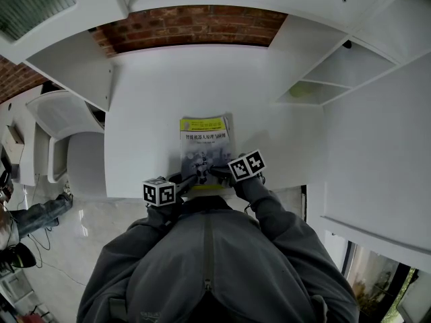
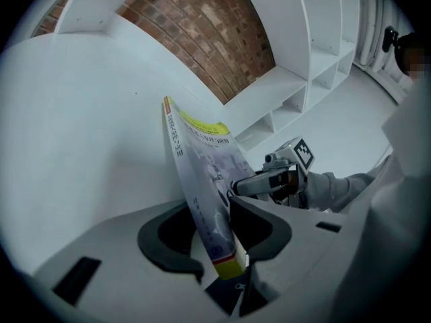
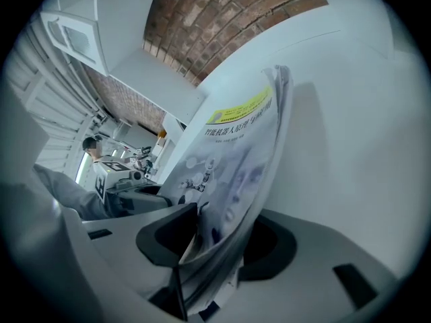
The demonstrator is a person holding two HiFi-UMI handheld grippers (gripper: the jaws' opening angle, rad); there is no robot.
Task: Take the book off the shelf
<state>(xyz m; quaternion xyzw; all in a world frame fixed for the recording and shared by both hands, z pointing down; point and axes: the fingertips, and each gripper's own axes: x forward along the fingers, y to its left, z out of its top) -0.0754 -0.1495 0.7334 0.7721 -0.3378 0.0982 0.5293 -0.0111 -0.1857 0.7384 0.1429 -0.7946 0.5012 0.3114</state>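
Jacket: a grey zipped jacket fills the bottom of the head view, with both sleeves reaching forward to the table's near edge.
Left gripper: the left gripper has its jaws partway apart. The book's near corner stands between them, leaning on one jaw with a dark gap showing on the other side, so the hold looks loose rather than clamped.
Right gripper: the right gripper also has its jaws partway apart, around the book's other near corner. The pages fan out and bend in the gap instead of being squeezed flat.
Book: the book is a thin paperback with a yellow band at the top and a grey-blue cover picture. It lies on the white table, off the shelf unit that stands to the right.
Book against grippers: its near edge is held between both pairs of jaws, one gripper at each corner. The rest stretches away from them towards the brick wall. In the gripper views the near edge sits tilted up off the table.
Hard to make out: the jacket hides the hands. Whether the pads touch both covers is not clear. A pale green thing in one shelf compartment is too small to identify.
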